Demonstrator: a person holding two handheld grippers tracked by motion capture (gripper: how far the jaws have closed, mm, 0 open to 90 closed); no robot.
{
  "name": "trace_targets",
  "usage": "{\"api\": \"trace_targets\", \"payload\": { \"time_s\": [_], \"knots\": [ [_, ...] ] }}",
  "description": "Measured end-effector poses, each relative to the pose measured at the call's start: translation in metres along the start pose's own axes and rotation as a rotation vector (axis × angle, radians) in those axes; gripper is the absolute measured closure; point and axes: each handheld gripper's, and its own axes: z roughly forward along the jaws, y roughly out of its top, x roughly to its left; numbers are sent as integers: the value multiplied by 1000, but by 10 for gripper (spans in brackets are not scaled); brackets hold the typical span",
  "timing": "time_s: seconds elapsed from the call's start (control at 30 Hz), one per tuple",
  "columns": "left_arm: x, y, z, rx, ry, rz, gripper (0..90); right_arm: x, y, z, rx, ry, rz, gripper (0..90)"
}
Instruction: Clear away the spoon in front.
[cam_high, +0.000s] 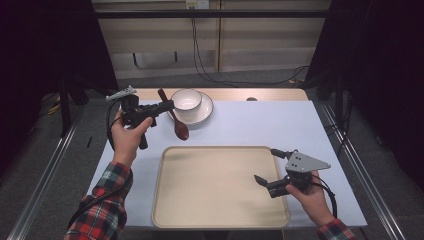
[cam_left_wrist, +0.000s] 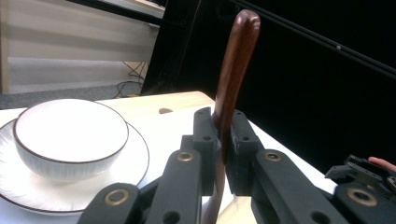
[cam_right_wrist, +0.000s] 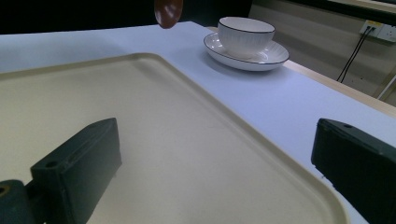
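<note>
- Left tongs (cam_high: 165, 106) clamp the wooden spoon (cam_high: 176, 120) mid-handle, lifted over the far-left tabletop (cam_high: 280, 125) beside the bowl (cam_high: 186, 100), probably bound for the tray (cam_high: 220, 190).
- Right tongs (cam_high: 267, 167) gape wide and empty, low over the tray's right edge, seemingly waiting.

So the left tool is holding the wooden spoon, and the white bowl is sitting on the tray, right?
Not quite. The left tool does hold the wooden spoon, but the white bowl sits on a saucer on the table beyond the tray, as the high view shows.
</note>
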Motion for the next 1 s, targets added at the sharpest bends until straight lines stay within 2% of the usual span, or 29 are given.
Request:
{"api": "trace_targets", "payload": {
  "time_s": [0.5, 0.63, 0.7, 1.0],
  "knots": [
    [-7, -13, -7, 28, -18, -6, 842, 2, 0, 2, 3, 5, 6, 12],
    [-9, -15, -8, 22, -26, -12, 841, 2, 0, 2, 4, 5, 5, 12],
    [-9, -16, -9, 34, -25, 2, 842, 2, 0, 2, 3, 2, 10, 12],
    [-16, -23, -11, 46, -51, -2, 842, 2, 0, 2, 5, 1, 4, 12]
  ]
}}
